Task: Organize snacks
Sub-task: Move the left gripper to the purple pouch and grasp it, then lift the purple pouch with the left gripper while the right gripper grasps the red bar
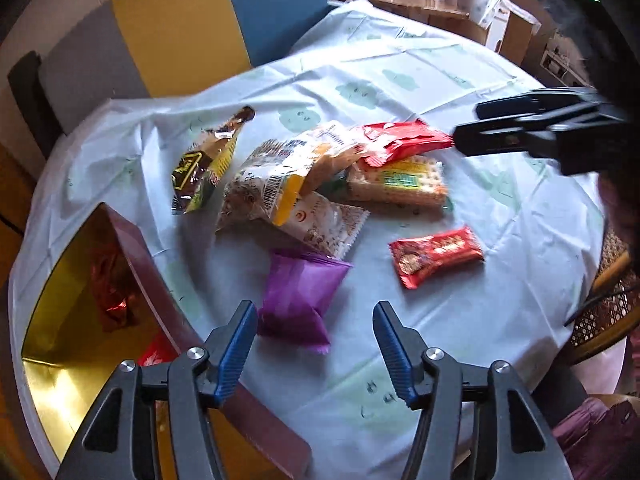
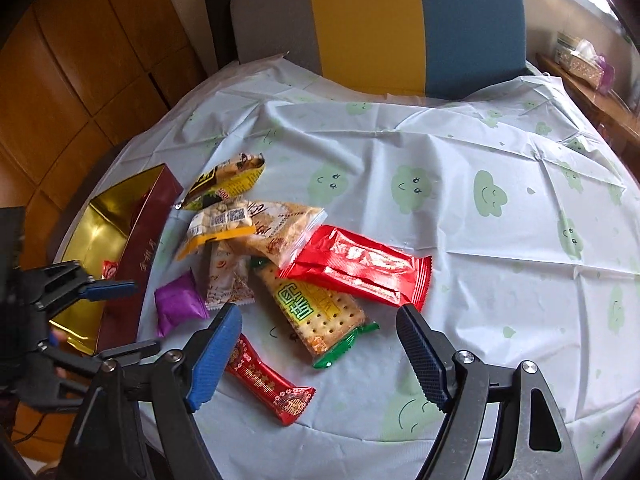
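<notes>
A pile of snack packets lies on the round table. A purple packet (image 1: 298, 294) (image 2: 179, 302) lies just ahead of my open, empty left gripper (image 1: 315, 312), beside a maroon box with a gold inside (image 1: 60, 300) (image 2: 100, 224) that holds a red wrapper (image 1: 114, 296). My right gripper (image 2: 319, 316) is open and empty above a cracker packet (image 2: 316, 312). A large red packet (image 2: 360, 266) (image 1: 400, 140), a small red bar (image 2: 272, 388) (image 1: 436, 254) and peanut packets (image 2: 224, 220) lie around it. The right gripper (image 1: 466, 126) also shows in the left wrist view, and the left gripper (image 2: 120, 320) in the right wrist view.
A light blue tablecloth with green clouds (image 2: 480, 192) covers the table. A grey, yellow and blue chair (image 2: 372, 24) stands at the far edge. A wooden cabinet (image 2: 80, 60) is at the left, and a shelf with a tissue box (image 2: 580, 60) at the right.
</notes>
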